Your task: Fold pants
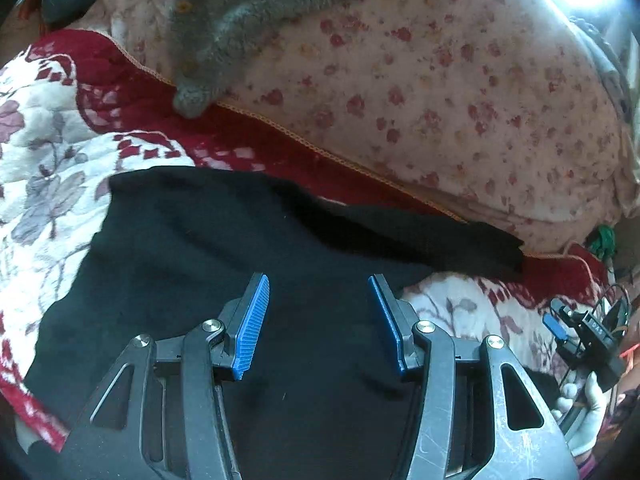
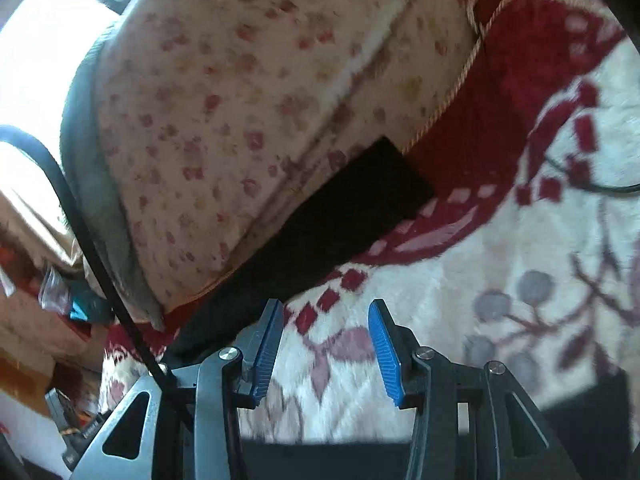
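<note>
Two sets of tongs are seen, each with blue ribbed pads, both with jaws standing apart and nothing clamped between them. In the left wrist view, the left tongs point(image 1: 318, 320) are held above black pants point(image 1: 224, 240), which are spread flat on a red-and-white floral blanket point(image 1: 52, 160) covering what looks like a bed. The pants fill the middle and the 6 o'clock part of that view, and one narrow black leg is stretched out toward 3 o'clock, along the red border. A pink flowered quilt point(image 1: 440, 92) is heaped from 12 to 3 o'clock, and a grey fleece garment point(image 1: 224, 16) is draped over it at 12 o'clock. The right tongs point(image 1: 576, 340) are glimpsed at 4 o'clock, gripped by a white-gloved hand point(image 1: 580, 412). In the right wrist view, the right tongs point(image 2: 326, 346) are poised over bare blanket point(image 2: 500, 272), while the leg end of the pants point(image 2: 360, 208) lies at the centre, against the quilt point(image 2: 240, 100).
</note>
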Demonstrator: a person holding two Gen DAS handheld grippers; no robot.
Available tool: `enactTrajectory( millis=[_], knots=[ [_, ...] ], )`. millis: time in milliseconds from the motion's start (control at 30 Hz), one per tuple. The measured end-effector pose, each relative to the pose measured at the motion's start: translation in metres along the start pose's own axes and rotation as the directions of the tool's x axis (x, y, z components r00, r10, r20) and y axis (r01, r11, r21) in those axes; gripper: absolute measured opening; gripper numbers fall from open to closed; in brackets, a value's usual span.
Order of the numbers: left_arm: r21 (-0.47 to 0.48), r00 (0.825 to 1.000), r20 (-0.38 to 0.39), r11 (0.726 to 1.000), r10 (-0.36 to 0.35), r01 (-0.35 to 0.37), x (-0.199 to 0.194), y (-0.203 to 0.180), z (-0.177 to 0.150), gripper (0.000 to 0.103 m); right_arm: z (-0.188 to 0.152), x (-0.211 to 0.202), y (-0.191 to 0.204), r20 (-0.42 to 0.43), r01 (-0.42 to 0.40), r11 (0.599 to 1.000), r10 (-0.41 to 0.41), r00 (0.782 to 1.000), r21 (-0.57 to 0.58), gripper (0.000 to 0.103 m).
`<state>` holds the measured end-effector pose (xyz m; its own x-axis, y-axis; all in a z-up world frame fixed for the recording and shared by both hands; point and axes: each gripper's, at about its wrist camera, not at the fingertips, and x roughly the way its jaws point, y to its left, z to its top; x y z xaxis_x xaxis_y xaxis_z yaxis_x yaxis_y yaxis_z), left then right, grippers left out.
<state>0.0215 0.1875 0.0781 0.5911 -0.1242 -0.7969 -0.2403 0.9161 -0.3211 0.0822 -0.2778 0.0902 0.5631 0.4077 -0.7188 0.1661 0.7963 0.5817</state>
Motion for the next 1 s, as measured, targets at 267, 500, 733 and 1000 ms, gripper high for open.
enactTrajectory(
  millis=[267, 500, 733, 1000],
  knots=[
    [-0.161, 0.993, -0.079, 0.984, -0.084, 0.07, 0.049, 0.004, 0.03, 0.051, 0.026, 0.052, -0.015, -0.045, 0.036, 0.997, -0.033, 0.998, 0.066, 0.043],
    [-0.222, 0.99, -0.119, 0.974, -0.079, 0.051, 0.086, 0.002, 0.043, 0.051, 0.038, 0.079, -0.029, -0.067, 0.039, 0.991, -0.03, 0.997, 0.131, 0.049],
    [-0.23, 0.985, -0.155, 0.972, -0.072, 0.035, 0.113, -0.006, 0.045, 0.051, 0.056, 0.1, -0.032, -0.027, 0.032, 0.984, -0.028, 0.999, 0.177, 0.049],
    [-0.306, 0.988, -0.112, 0.95, -0.108, 0.069, 0.126, 0.0, 0.054, 0.05, 0.066, 0.116, -0.045, 0.028, -0.073, 0.97, 0.069, 0.997, 0.233, 0.01]
  ],
)
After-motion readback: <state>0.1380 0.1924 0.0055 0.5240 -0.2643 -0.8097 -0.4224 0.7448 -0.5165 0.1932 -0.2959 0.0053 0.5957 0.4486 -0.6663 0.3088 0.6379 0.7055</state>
